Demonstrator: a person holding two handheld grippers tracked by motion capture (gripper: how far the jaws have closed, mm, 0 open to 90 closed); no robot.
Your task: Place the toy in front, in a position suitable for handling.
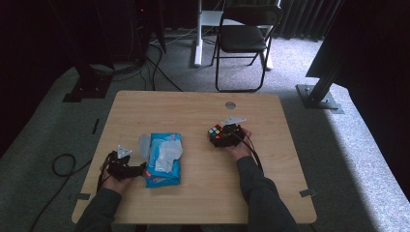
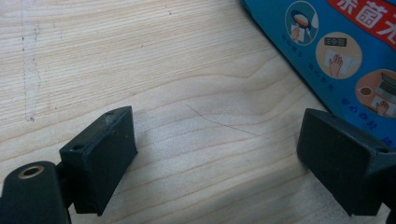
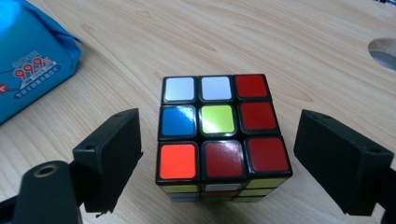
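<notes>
A scrambled puzzle cube [image 3: 222,135] rests on the wooden table [image 1: 193,113], right of centre in the high view [image 1: 215,134]. My right gripper [image 3: 219,161] is open, one jaw on each side of the cube with a gap on both sides. A blue pack of wet wipes [image 1: 163,160] lies left of centre with a white wipe pulled out of its top. My left gripper [image 2: 219,161] is open over bare wood, its right jaw next to the pack's blue edge [image 2: 345,56]. In the high view that left gripper [image 1: 126,166] sits just left of the pack.
A round cable hole [image 1: 230,105] sits near the table's far edge. Beyond the table stands a black folding chair [image 1: 244,36]. Black stand bases [image 1: 87,89] and cables lie on the grey carpet to the left and right.
</notes>
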